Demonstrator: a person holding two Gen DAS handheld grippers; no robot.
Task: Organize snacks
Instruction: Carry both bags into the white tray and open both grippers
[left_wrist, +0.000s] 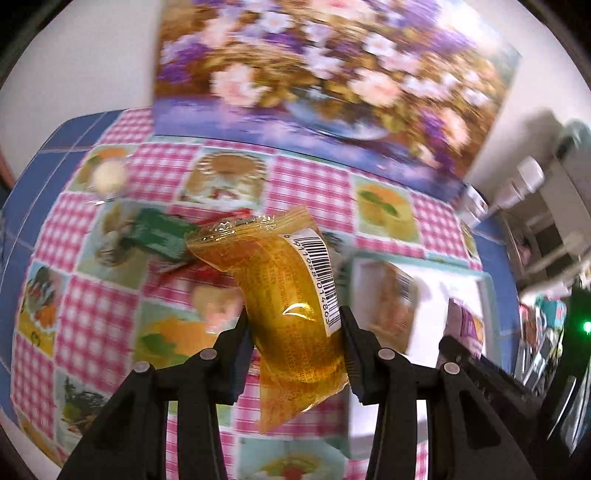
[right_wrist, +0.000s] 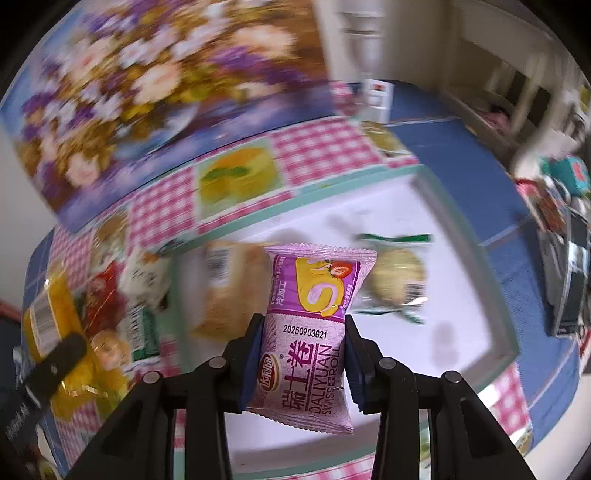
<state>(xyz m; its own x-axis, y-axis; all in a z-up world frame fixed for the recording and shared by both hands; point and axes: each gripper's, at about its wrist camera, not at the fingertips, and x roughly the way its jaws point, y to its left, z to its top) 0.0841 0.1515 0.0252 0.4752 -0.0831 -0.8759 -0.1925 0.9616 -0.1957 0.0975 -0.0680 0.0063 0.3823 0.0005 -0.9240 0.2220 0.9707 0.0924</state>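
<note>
My left gripper (left_wrist: 295, 325) is shut on a translucent yellow snack packet (left_wrist: 291, 295) with a white barcode label, held above the checked tablecloth. My right gripper (right_wrist: 304, 332) is shut on a purple Swiss roll packet (right_wrist: 314, 325), held over the white tray (right_wrist: 461, 206). In the tray lie a tan cake packet (right_wrist: 225, 291) and a green-edged round cookie packet (right_wrist: 397, 280). The right wrist view also shows the yellow packet (right_wrist: 48, 314) and the left gripper's finger (right_wrist: 55, 358) at the far left. In the left wrist view the tray (left_wrist: 454, 284) lies to the right with the cake packet (left_wrist: 388, 302) in it.
Loose snacks lie left of the tray: a green packet (left_wrist: 155, 232), red wrappers (right_wrist: 103, 291), a white packet (right_wrist: 147, 277) and a round pale sweet (left_wrist: 109, 175). A flower painting (left_wrist: 325, 74) stands at the table's back. Shelves and clutter (right_wrist: 561, 206) stand at the right.
</note>
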